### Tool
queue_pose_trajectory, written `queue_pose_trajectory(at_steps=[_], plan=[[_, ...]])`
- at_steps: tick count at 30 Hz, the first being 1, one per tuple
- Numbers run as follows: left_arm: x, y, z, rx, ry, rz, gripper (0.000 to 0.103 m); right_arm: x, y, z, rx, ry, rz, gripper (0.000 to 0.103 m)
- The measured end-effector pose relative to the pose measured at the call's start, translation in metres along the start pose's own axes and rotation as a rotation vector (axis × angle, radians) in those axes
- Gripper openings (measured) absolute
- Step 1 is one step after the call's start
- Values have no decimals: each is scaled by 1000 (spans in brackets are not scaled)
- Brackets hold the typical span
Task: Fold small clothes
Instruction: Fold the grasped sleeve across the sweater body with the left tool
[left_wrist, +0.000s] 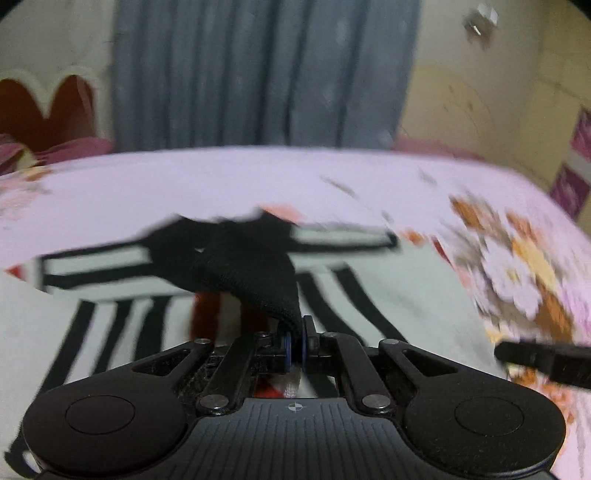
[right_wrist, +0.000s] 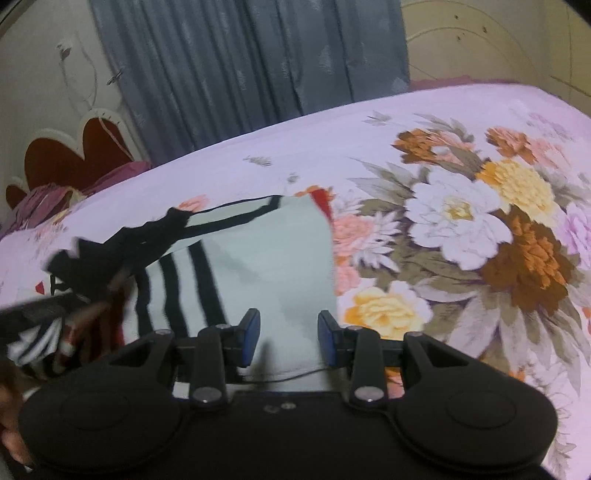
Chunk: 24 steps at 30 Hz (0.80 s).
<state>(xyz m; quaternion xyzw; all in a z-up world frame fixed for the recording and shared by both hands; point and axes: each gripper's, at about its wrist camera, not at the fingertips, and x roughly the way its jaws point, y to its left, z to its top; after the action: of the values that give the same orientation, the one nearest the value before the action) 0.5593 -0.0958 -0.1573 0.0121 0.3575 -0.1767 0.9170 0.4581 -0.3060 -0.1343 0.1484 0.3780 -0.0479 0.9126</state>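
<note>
Left wrist view showed the left gripper (left_wrist: 296, 334) pinching a black fold of the striped garment (left_wrist: 388, 295), jaws closed on it. That garment lay on the flowered bedsheet (left_wrist: 517, 258). Right wrist view showed the right gripper (right_wrist: 289, 339) above the garment's pale part, jaws apart, holding nothing.

A home bedroom: a bed (right_wrist: 295, 155) under a floral sheet, grey curtains (right_wrist: 243, 55) behind it, a scalloped headboard (right_wrist: 74, 155) at its left end.
</note>
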Motion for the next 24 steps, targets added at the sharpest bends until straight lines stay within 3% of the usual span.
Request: queue_pose_trajectory(at_steps=[3, 4, 5, 6, 7, 10, 13, 15, 16, 21, 23, 24], plan=[[19, -30, -14, 79, 65, -11, 4, -2, -15, 0, 30, 12, 19, 41], [18, -38, -17, 111, 44, 13, 10, -2, -18, 0, 37, 14, 30, 45], [11, -43, -23, 130, 39, 4, 20, -2, -20, 0, 42, 15, 44, 48], [5, -43, -25, 127, 37, -48, 49, -3, -20, 0, 45, 15, 57, 49], [0, -38, -25, 103, 25, -100, 60, -3, -20, 0, 47, 15, 71, 49], [-30, -13, -27, 73, -48, -102, 59, 3, -14, 3, 67, 20, 123, 49], [-62, 40, -32, -16, -105, -28, 58, 16, -3, 7, 107, 38, 189, 50], [-77, 73, -37, -42, -124, 57, 49, 26, 5, 8, 127, 53, 217, 50], [-81, 90, -40, -50, -118, 101, 44, 32, 10, 9, 122, 62, 214, 50], [-87, 158, -58, -118, -74, 243, 43, 60, 32, 8, 39, 100, 157, 51], [-87, 173, -64, -142, -66, 256, 42, 66, 41, 10, -2, 100, 149, 45], [-86, 178, -65, -143, -58, 251, 42, 68, 45, 10, -24, 98, 142, 34]])
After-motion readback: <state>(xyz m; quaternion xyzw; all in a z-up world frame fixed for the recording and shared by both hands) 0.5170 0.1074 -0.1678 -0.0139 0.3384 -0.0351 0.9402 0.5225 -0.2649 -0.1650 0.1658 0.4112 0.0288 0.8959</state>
